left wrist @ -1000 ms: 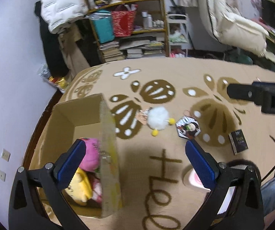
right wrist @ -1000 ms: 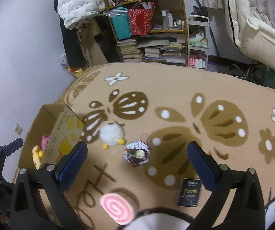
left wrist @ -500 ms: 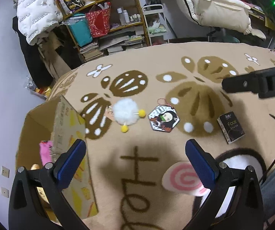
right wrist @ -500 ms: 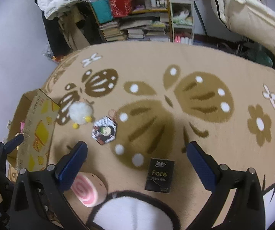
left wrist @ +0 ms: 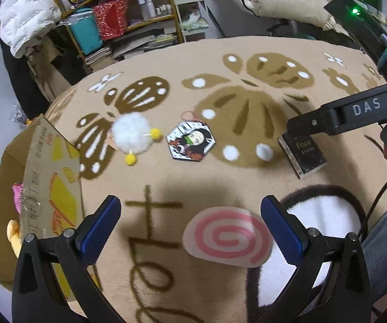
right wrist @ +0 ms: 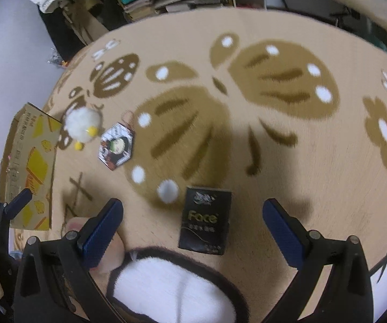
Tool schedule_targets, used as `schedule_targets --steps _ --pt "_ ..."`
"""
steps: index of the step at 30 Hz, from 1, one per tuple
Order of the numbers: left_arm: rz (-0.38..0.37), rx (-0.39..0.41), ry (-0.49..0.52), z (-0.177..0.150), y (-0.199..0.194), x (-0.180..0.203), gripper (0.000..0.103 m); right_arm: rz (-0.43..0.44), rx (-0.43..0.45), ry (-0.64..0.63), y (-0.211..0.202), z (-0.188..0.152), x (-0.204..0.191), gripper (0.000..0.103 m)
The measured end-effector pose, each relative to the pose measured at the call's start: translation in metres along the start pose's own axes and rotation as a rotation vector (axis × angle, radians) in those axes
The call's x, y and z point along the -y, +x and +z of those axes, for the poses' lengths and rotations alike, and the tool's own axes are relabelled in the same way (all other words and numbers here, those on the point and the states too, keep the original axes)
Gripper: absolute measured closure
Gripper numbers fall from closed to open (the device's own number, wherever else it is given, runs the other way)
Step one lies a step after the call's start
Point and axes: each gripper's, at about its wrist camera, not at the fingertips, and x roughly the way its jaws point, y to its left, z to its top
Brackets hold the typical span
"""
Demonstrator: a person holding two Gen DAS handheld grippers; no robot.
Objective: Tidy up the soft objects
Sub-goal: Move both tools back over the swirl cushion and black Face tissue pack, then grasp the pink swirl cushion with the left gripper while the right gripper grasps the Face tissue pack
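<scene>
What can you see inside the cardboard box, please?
Inside the cardboard box, a pink toy and a yellow toy peek out; the box wall hides everything else.

Left gripper (left wrist: pixel 190 227): jaws wide apart, empty, above rug (left wrist: pixel 247 183).
Pink swirl cushion (left wrist: pixel 227 235): flat between fingers.
Cardboard box (left wrist: pixel 50 188): left, holding plush toys (left wrist: pixel 14 232).
White pom-pom toy (left wrist: pixel 131 134): beside hexagonal badge (left wrist: pixel 192 141).

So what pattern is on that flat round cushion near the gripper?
A pink spiral on white, on the cushion; the left wrist view shows it best.

Both wrist views high, angled down, sharing rug (left wrist: pixel 220 177)
</scene>
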Motion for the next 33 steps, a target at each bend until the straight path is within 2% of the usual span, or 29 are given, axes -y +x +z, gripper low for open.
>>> schedule_targets --steps 4,7,13,25,33 --pt "-0.004 -0.025 0.019 -0.004 0.007 0.006 0.001 0.021 -0.038 0.036 0.012 -0.002 0.008 0.001" --pt "-0.010 -0.042 0.064 -0.010 0.014 0.011 0.001 0.017 -0.069 0.052 0.022 -0.003 0.011 0.012" --pt "0.012 -0.056 0.073 -0.012 0.018 0.010 0.001 0.000 -0.121 0.072 0.040 -0.005 0.013 0.019" --pt "0.031 -0.072 0.073 -0.017 0.028 0.005 0.000 -0.017 -0.124 0.086 0.046 -0.003 0.010 0.018" --pt "0.011 -0.095 0.012 -0.019 0.035 -0.005 0.000 -0.029 -0.131 0.059 0.050 -0.004 0.004 0.018"
